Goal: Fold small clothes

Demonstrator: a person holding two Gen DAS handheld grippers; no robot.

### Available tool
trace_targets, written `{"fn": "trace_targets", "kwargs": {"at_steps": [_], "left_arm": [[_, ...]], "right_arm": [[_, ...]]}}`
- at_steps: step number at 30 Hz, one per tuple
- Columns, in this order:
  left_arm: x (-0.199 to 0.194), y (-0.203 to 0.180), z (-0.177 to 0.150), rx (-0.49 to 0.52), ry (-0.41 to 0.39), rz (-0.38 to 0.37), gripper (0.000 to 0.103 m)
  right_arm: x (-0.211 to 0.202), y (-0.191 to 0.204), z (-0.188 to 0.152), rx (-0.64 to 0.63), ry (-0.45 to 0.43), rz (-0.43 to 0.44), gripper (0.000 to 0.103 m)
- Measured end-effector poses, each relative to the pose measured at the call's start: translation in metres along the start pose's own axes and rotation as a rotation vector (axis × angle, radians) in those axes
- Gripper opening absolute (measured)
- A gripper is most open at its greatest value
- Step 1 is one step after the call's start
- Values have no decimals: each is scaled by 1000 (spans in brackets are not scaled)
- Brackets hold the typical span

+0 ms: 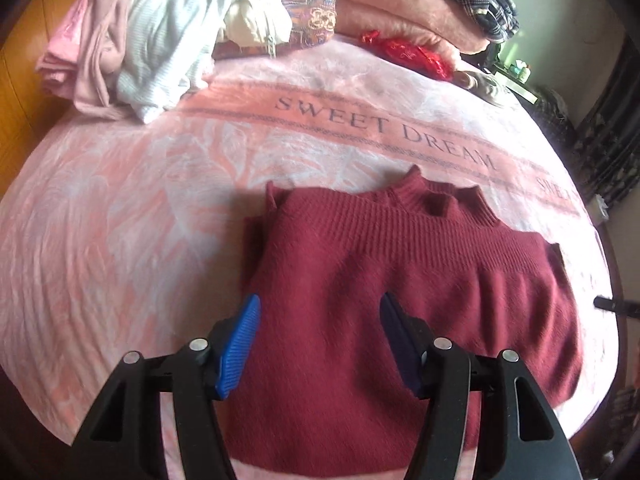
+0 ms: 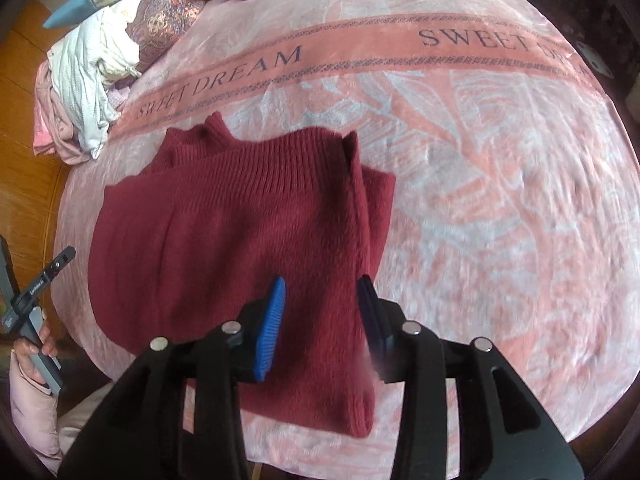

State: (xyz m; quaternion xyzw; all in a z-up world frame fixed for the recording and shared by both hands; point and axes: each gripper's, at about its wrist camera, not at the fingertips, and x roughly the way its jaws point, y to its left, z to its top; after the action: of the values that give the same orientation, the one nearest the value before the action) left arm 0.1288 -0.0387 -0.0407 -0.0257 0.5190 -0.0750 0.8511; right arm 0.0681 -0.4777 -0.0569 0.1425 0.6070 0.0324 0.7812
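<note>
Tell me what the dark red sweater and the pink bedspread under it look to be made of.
Sweater: a soft knit, probably wool or acrylic; ribbed rows near the collar, a fuzzy nap lower down.
Bedspread: plush fleece, likely synthetic; short pile with a faint sheen, woven leaf pattern and lettering.

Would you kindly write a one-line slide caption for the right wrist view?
Open right gripper poised over a folded maroon sweater on the pink "Sweet Dream" blanket.

"SWEET DREAM" runs in dark capitals along the salmon band of the pink blanket (image 1: 120, 208), beyond the sweater; a second "SWEET" begins farther right. Handle print: too small to read.
</note>
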Motion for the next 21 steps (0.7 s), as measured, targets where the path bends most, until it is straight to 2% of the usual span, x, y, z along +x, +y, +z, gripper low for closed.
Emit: {"fn": "trace_targets", "kwargs": {"at_steps": [3, 6, 9, 16, 21], "left_arm": [[-1, -5, -8, -35, 9, -45, 63], [6, -14, -13, -6, 7, -47, 63], [20, -23, -16, 35, 35, -49, 63], [60, -21, -26, 37, 136, -31, 62], [70, -27, -36, 109, 142, 9, 63]], "right_arm": [[8, -2, -22, 26, 28, 32, 42], [22, -16, -31, 58, 53, -13, 43], [33, -32, -31, 99, 72, -6, 43], [54, -42, -33, 114, 99, -28, 46], [60, -46, -35, 141, 93, 13, 48]]}}
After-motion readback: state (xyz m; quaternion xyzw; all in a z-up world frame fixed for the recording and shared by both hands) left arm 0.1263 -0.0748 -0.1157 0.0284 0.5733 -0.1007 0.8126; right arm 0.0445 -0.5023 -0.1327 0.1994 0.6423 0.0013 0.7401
